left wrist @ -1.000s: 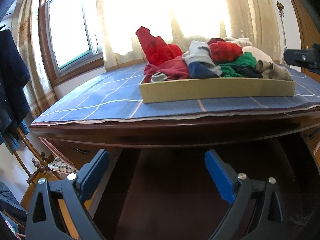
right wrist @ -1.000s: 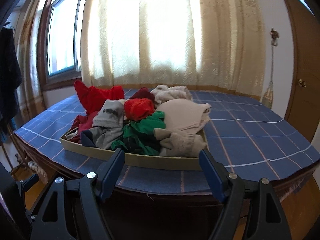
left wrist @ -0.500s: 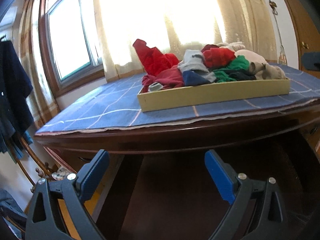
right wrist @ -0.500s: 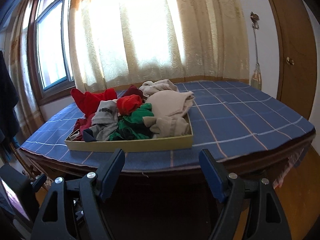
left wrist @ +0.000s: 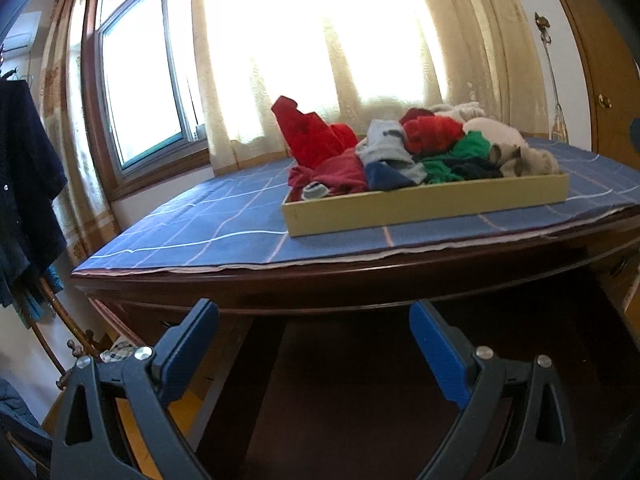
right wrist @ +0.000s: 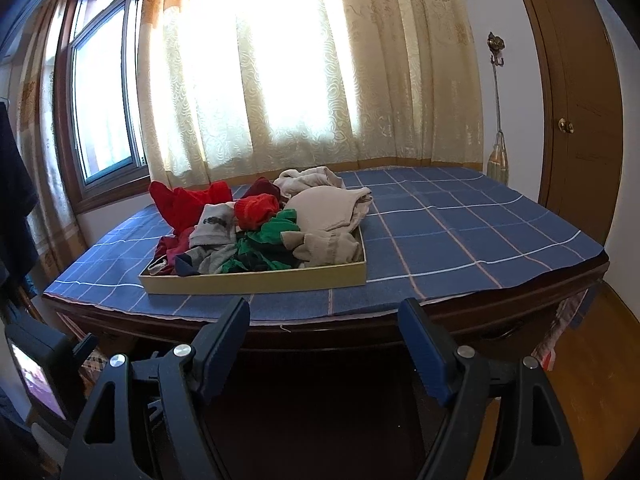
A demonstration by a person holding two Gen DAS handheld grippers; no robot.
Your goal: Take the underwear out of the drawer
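underwear (right wrist: 256, 232) heaped in shallow tan drawer (right wrist: 256, 282) on blue checked cloth (right wrist: 460, 232). left gripper (left wrist: 314, 344) and right gripper (right wrist: 324, 336) both spread wide, empty, before table edge.

tray (right wrist: 256, 282): on the tablecloth (right wrist: 460, 232), ahead of right gripper (right wrist: 324, 344), slightly left
underwear (right wrist: 260, 228): heaped in tray
table edge (left wrist: 320, 280): just beyond left gripper (left wrist: 314, 344)
curtain (right wrist: 304, 72): behind table
door (right wrist: 580, 120): far right
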